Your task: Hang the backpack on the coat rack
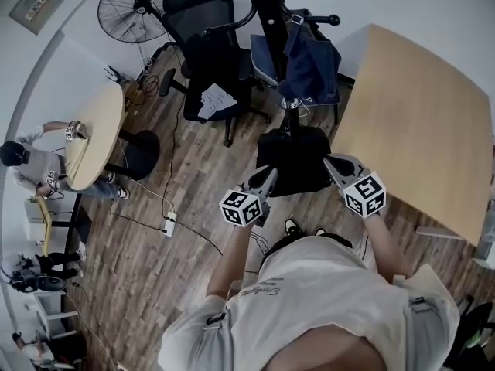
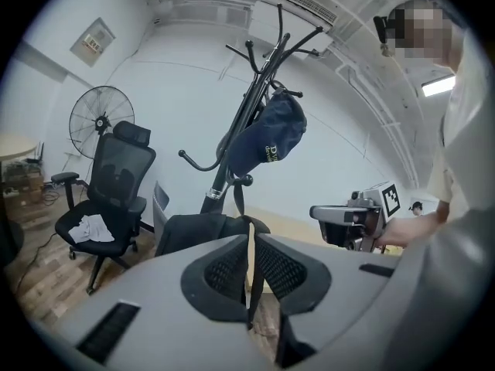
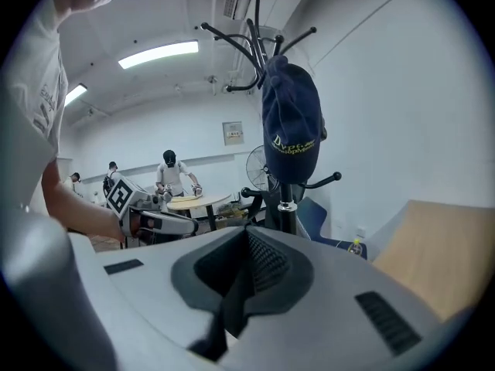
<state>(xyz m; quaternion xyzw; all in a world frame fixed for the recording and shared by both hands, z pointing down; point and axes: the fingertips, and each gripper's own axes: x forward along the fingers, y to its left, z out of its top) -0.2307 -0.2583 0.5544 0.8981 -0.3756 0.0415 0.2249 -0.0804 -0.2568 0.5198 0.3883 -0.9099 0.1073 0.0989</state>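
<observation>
The black backpack hangs low in front of the coat rack, just short of its pole and well below its hooks; whether its bottom clears the wooden floor cannot be told. It is carried from both sides. The left tongs are closed on a thin black strap that runs up between their pads, and the right tongs are shut together on another black strap that trails down from them. A navy fabric item with yellow print already occupies one hook, draped down the pole. A black office chair stands to the rack's left and a pale wooden worktop to its right.

The step in hand looks like the lift: the bag is gripped but not yet hung. The next move calls for raising both tongs together, holding the straps taut, up to a free curved hook beside the navy item, settling a strap over it, and only then opening the tongs.
</observation>
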